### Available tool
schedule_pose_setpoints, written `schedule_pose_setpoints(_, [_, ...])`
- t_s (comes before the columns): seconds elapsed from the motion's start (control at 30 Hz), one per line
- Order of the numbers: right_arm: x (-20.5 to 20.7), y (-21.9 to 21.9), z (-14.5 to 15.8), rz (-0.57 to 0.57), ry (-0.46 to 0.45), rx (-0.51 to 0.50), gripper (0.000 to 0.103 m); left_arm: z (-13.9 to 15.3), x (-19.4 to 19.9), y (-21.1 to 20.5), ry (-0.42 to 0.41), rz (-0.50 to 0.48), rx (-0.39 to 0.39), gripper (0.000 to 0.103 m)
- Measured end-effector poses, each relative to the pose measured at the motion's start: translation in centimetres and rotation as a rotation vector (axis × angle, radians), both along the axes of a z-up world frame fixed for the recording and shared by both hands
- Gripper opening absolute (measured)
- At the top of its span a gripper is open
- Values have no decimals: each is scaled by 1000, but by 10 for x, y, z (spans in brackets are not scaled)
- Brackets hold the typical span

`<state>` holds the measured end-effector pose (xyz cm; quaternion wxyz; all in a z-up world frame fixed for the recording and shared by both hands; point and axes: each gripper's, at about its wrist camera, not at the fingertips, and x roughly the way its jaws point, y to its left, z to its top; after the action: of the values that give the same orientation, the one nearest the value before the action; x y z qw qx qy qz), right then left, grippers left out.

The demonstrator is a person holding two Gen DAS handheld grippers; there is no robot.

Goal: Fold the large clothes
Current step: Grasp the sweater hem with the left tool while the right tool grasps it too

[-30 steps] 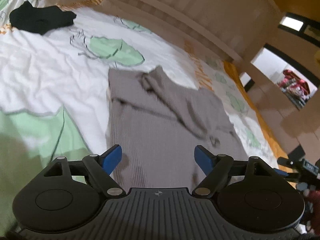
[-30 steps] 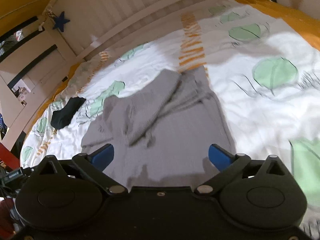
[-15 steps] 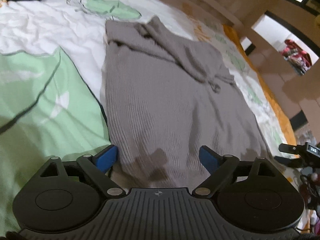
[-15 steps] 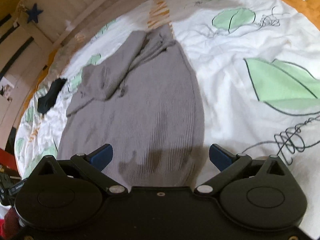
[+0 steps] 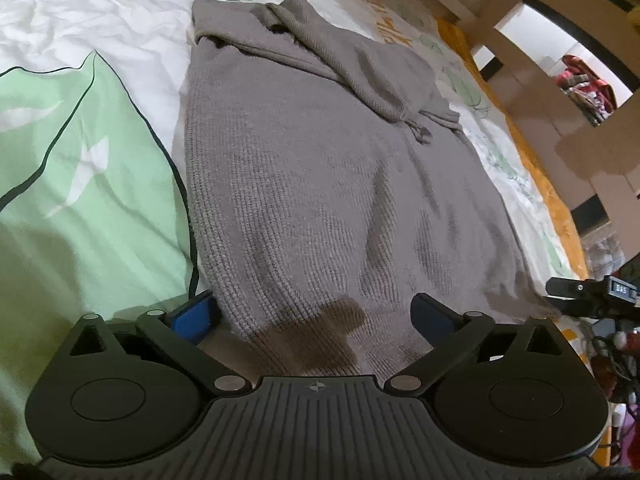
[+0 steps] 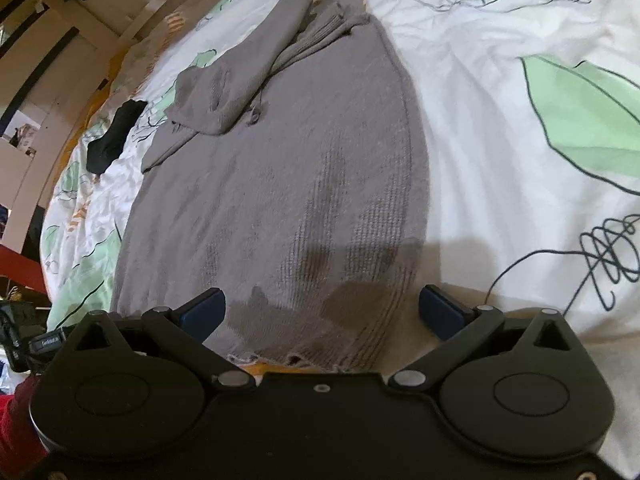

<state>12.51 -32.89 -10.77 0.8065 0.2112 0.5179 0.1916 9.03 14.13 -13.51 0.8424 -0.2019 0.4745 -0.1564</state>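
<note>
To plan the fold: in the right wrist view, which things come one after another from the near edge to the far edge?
Right gripper, jaws apart → frayed hem → grey knitted sweater body → folded sleeves → wooden bed frame.

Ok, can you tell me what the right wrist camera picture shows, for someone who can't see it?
A grey knitted sweater lies spread on a bed's white cover with green leaf shapes, its sleeves folded across the far end. The right gripper is open over the sweater's near hem, blue fingers wide apart. A small black cloth lies far left.
</note>
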Motion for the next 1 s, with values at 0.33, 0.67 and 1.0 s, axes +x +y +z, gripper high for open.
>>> schedule_pose_setpoints(0.33, [-1,-1,2,25,7,32,103,6,-15,10,7,24,-82,69])
schedule_pose_setpoints(0.67, [1,1,3,31,27,20,78,-3,-19,21,86,77,-182,16])
schedule_pose_setpoints(1.0, [0,-16,4,-16,27,218,19,15,-24,36,18,151,-393,7])
